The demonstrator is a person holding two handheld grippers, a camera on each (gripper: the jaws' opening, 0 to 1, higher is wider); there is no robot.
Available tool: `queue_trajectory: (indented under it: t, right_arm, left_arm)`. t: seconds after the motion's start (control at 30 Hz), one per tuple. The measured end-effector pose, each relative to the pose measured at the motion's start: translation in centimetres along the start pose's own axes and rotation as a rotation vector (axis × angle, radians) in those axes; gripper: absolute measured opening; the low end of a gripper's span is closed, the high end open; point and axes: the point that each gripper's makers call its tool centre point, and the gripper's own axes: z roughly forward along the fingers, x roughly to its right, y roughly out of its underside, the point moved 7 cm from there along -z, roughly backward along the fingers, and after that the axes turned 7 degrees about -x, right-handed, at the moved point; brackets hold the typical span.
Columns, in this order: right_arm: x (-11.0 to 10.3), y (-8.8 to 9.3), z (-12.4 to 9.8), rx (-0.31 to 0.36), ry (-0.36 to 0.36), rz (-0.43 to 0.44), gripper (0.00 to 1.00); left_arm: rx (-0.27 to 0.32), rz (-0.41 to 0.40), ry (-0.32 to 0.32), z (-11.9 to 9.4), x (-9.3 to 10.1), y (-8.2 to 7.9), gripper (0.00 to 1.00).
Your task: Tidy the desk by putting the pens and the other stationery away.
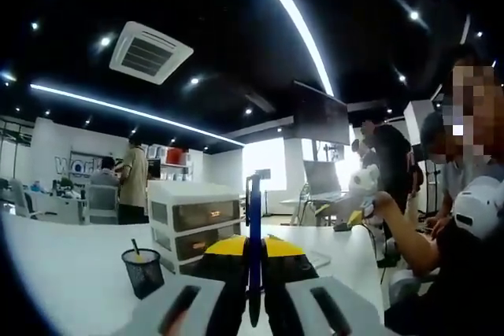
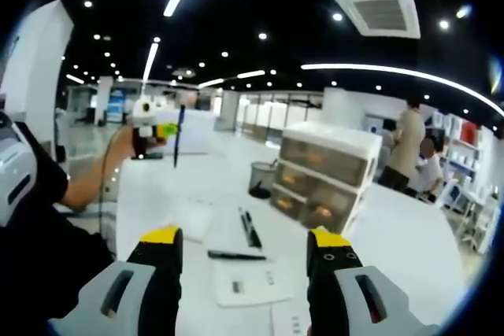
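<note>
- The left gripper is clamped on a blue pen, which stands upright between its jaws and rises above them. In the right gripper view that same gripper is held high and off to the left, with the pen hanging down from it, well above the tabletop.
- Risk: the pen is pinched along a thin stretch of its barrel. Any tilt of the hand could let it swivel or slide out, and from that height it would likely bounce or roll away.
- Ahead of the left gripper and low to its left stands a black mesh pen cup, already holding something yellowish. Its mouth looks narrow; a pen brought in slanted could strike the rim and tip the light cup.
- Just behind the cup sits a white drawer unit; swinging wide could knock the pen against it.
- The right gripper has its jaws well apart and carries nothing. Ahead of it, between its jaws, lie two dark pens and a third dark pen nearer, on or beside white paper sheets.
- Risk: closing on a flat pen may drag the paper with it, or nudge the neighbouring pens out of reach.
- People stand beyond the tabletop, well apart from both grippers.
</note>
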Motion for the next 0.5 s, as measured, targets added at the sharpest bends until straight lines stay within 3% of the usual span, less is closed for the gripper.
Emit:
queue_trajectory:
  t: [0.27, 0.5]
  right_arm:
    - [-0.02, -0.08, -0.18, 0.006, 0.003, -0.002, 0.60]
    - [-0.08, -0.12, -0.10, 0.005, 0.002, -0.004, 0.60]
  left_arm:
    - [0.003, -0.003, -0.005, 0.03, 0.27, -0.44, 0.06]
    - [-0.009, -0.015, -0.011, 0.92, -0.66, -0.32, 0.06]
